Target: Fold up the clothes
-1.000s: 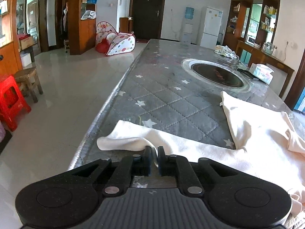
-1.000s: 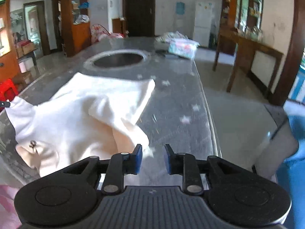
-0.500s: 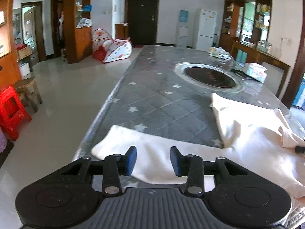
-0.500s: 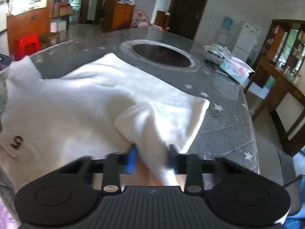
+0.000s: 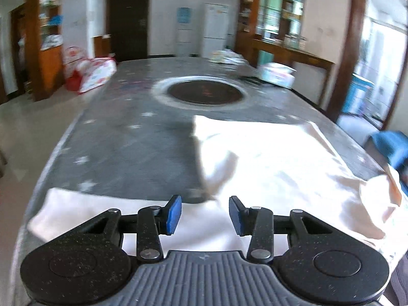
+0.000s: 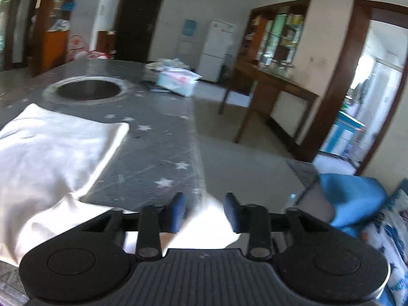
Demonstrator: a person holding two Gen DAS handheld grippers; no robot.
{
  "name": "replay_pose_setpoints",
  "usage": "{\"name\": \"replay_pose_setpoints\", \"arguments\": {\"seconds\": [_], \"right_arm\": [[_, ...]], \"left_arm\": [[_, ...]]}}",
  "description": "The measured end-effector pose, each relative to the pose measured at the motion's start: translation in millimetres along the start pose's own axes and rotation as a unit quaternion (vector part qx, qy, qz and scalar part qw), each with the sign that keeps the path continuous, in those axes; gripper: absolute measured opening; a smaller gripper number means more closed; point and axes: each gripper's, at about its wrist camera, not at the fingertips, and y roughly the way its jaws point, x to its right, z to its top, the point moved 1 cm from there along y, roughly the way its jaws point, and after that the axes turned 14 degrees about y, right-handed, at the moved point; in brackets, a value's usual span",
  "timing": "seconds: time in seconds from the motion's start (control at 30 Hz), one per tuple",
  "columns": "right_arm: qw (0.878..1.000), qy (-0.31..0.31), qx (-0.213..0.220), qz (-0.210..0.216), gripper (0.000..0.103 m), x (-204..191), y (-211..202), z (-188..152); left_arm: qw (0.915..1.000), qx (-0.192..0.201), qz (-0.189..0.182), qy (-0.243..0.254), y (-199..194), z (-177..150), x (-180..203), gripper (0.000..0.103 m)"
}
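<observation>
One long table (image 5: 132, 148) with a starred grey cover carries everything, and a white garment (image 5: 280, 168) lies spread over its near end, short of the round burner (image 5: 204, 93) at mid-table. Both grippers, left (image 5: 205, 214) and right (image 6: 204, 213), hover at the table's near edge with fingers spread apart and gripping nothing, garment cloth lying beneath each.

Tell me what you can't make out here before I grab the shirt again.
- Left wrist view: the shirt's near hem is hidden under the left gripper body.
- Right wrist view: cloth between the right gripper fingers is motion-blurred; contact unclear.
- Both views: the table's near edge is cut off.
</observation>
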Motion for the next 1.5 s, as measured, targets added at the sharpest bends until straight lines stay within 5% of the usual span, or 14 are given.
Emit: {"name": "replay_pose_setpoints", "arguments": {"seconds": [0.2, 0.43, 0.7, 0.9, 1.13, 1.5], "right_arm": [[0.994, -0.029, -0.027, 0.105, 0.055, -32, -10, -9], [0.958, -0.142, -0.051, 0.243, 0.069, -101, -21, -29], [0.922, -0.232, -0.078, 0.299, 0.074, -142, -29, -53], [0.93, -0.16, -0.1, 0.315, 0.074, -127, -14, -24], [0.944, -0.061, -0.112, 0.303, 0.073, -108, 38, 22], [0.939, -0.025, -0.149, 0.31, 0.072, -126, 112, 38]], "left_arm": [[0.9967, 0.002, -0.055, 0.06, 8, 1, 43, 0.044], [0.9865, 0.004, -0.103, 0.127, 9, -8, 84, 0.044], [0.9813, 0.005, -0.123, 0.148, -2, -20, 87, 0.047], [0.9879, 0.025, -0.109, 0.108, 4, 14, 51, 0.048], [0.9945, 0.023, -0.102, 0.014, 53, 56, 2, 0.046], [0.9919, -0.025, -0.122, -0.024, 105, 46, -27, 0.022]]}}
